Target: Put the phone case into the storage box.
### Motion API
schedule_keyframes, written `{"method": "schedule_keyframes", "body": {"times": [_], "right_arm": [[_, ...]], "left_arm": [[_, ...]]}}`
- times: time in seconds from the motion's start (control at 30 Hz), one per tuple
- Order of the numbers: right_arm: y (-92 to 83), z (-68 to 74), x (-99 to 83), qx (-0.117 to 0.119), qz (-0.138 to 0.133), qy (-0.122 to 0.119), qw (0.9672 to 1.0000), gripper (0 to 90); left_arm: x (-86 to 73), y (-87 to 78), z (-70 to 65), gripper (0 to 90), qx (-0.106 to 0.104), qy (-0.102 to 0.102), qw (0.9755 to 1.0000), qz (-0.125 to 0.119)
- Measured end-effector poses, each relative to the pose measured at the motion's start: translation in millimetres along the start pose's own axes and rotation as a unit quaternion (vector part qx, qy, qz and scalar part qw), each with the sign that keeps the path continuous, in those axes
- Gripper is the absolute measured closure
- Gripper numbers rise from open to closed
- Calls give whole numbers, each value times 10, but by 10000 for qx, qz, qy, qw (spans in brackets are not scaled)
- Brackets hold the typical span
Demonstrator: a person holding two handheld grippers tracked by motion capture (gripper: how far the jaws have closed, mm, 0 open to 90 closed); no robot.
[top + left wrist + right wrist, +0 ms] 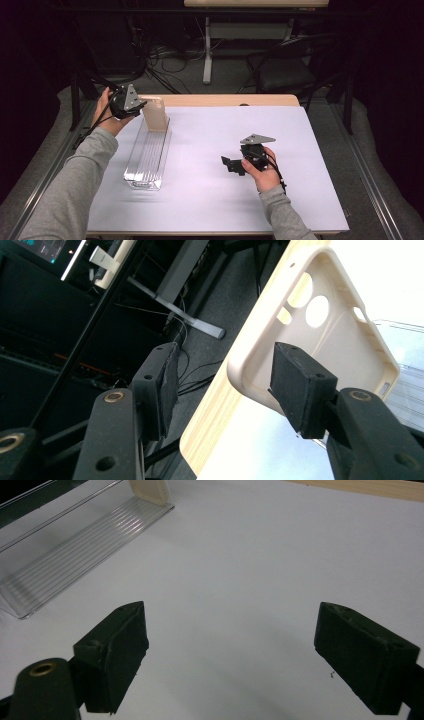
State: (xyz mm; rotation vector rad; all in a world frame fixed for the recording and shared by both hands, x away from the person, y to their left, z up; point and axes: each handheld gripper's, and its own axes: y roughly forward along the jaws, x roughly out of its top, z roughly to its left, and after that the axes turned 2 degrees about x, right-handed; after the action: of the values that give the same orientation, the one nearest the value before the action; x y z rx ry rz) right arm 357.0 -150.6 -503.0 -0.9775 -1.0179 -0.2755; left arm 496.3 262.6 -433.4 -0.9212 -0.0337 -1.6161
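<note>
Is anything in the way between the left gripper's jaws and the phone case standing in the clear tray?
Nothing visible is. The left gripper is open astride the edge of the beige phone case: one pad sits inside the case, the other stands clear outside it. The case stands upright at the far end of the clear tray.

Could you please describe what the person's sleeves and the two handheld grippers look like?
Both arms wear grey long sleeves. The left gripper and right gripper are black, each topped by a grey three-cornered plate and trailing a black cable. Each has two black jaws with blocky dark pads and brass-coloured rivets.
</note>
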Motion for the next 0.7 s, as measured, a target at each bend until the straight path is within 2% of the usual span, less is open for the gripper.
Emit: {"method": "schedule_keyframes", "body": {"times": [0.07, 0.2, 0.27, 0.53, 0.63, 0.7], "right_arm": [[1, 0, -1, -1, 4, -3, 10000, 134], [0, 1, 0, 4, 2, -4, 10000, 134], [-1, -3, 0, -1, 3, -6, 10000, 134], [-5, 0, 1, 10, 9, -4, 10000, 134], [-2, -1, 0, 11, -1, -5, 10000, 134], [1, 0, 0, 10, -2, -4, 10000, 134]], "left_arm": [[-1, -6, 5, 439, 31, -29, 10000, -23], [-6, -18, 13, 439, -51, -184, 9998, -49], [-5, -24, 15, 435, -35, -146, 9998, -135], [-4, -53, 30, 424, 68, -194, 9998, -51], [-11, -57, 32, 424, 21, -278, 9996, -48], [-11, -62, 36, 424, -41, -421, 9991, -39]]}}
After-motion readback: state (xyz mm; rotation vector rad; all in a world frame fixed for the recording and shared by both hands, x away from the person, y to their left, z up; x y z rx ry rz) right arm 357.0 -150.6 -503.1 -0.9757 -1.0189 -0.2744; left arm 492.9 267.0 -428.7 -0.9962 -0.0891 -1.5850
